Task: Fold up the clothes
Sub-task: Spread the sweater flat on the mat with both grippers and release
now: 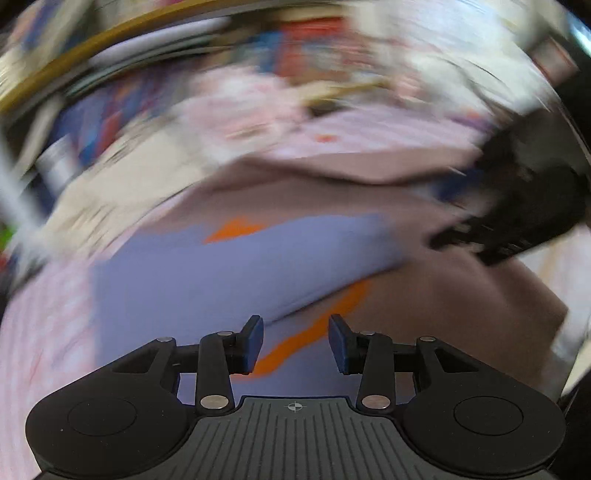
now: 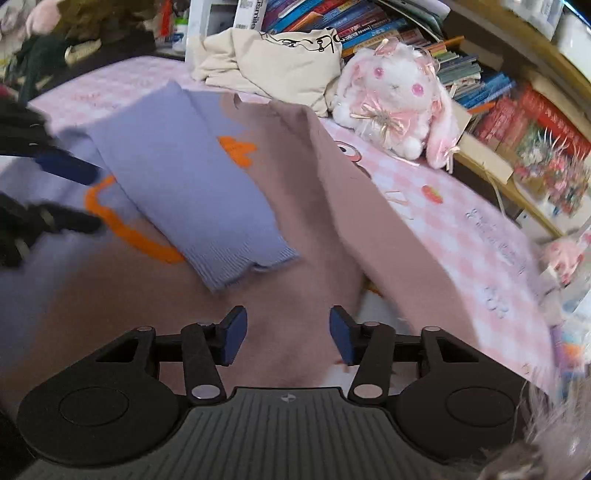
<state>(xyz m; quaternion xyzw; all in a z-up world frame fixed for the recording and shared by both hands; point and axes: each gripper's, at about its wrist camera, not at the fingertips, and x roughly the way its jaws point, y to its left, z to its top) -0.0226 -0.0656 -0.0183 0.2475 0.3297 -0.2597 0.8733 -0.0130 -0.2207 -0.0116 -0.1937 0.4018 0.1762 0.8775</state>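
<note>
Your left gripper (image 1: 295, 341) and right gripper (image 2: 284, 334) both hang released, nothing between the pads, over the brown-and-lilac sweater (image 2: 207, 192) spread flat on the pink checked bed (image 2: 461, 229), lilac sleeve (image 2: 192, 192) folded across it.

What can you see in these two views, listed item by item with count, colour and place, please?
sweater: one, lavender and dusty pink with orange trim, spread on the bed, one lavender sleeve folded across its front
bedsheet: one, pink and white check, under the sweater
plush rabbit: one, white and pink, beyond the sweater on the bed's far right
cream garment: one, crumpled, behind the sweater's collar
books: many, mixed colours, stacked behind the bed; no exact count possible
left gripper: one, black with blue pads, open over the lavender part, holding nothing
right gripper: one, black with blue pads, open over the pink part, holding nothing
</note>
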